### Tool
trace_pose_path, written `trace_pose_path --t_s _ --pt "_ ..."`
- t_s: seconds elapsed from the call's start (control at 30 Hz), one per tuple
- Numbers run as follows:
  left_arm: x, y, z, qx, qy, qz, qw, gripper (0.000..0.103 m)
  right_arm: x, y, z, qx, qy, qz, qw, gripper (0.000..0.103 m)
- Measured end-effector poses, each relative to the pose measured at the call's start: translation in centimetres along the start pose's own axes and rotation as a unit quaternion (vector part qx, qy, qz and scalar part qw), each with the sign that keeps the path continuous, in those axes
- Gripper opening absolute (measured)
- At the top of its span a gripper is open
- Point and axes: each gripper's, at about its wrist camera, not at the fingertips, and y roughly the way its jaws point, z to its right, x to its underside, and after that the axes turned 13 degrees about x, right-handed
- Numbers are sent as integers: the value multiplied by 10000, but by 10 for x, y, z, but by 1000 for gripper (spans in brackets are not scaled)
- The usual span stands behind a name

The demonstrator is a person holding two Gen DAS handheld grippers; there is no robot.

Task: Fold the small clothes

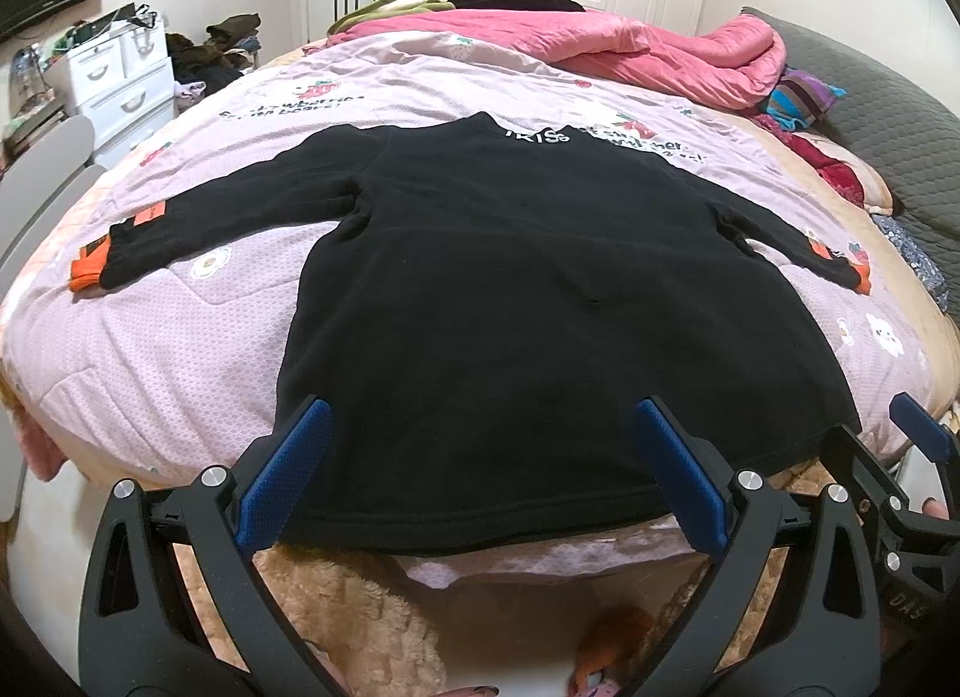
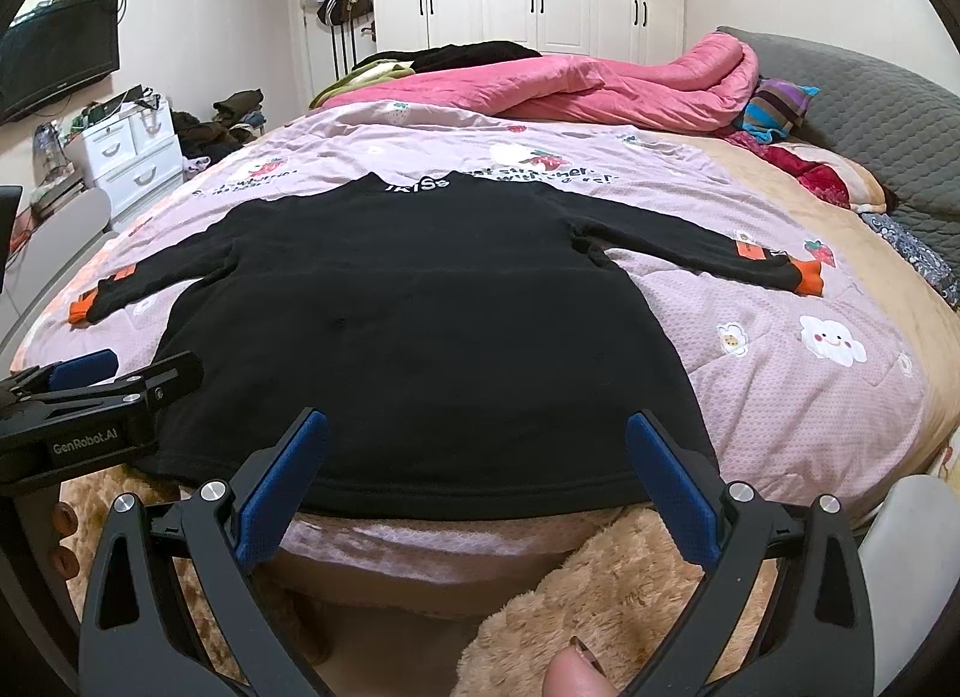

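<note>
A small black long-sleeved top (image 1: 510, 289) (image 2: 408, 325) lies flat on the pink quilt, sleeves spread, orange cuffs (image 1: 84, 271) (image 2: 810, 280) at the ends, collar with white lettering at the far side. My left gripper (image 1: 480, 415) hovers open just above the hem near the bed's front edge, nothing between its blue pads. My right gripper (image 2: 477, 427) is open too, over the hem a little further right. Each gripper shows at the edge of the other's view: the right one (image 1: 918, 433), the left one (image 2: 90, 379).
The pink printed quilt (image 1: 180, 349) (image 2: 810, 397) covers the bed. A rumpled pink duvet (image 2: 630, 85) and a grey headboard cushion (image 2: 870, 109) lie at the back right. White drawers (image 2: 129, 151) stand left, wardrobes behind. A brown fluffy blanket (image 2: 600, 595) hangs below the hem.
</note>
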Motion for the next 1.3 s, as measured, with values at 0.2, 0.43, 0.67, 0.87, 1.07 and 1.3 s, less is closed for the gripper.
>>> trace_pose_path --t_s 0.2,0.43,0.67,0.87,1.07,1.3 --pt "0 0 -1 3 -9 -5 10000 95 -1 1 -1 13 7 17 10000 99" --pt "-1 0 -1 -1 -14 0 10000 95 -1 -2 1 8 25 60 10000 99" --pt "-3 1 -1 10 -9 15 10000 95 -3 -2 4 -12 68 73 9999 99" --pt "-6 3 0 1 -9 23 10000 95 -8 2 4 -37 82 66 9999 99" --pt "-19 13 2 -22 -8 1 10000 95 -19 10 5 -86 112 45 9999 99" --pt "-40 30 7 24 6 25 10000 95 -40 24 6 -119 197 71 9997 99"
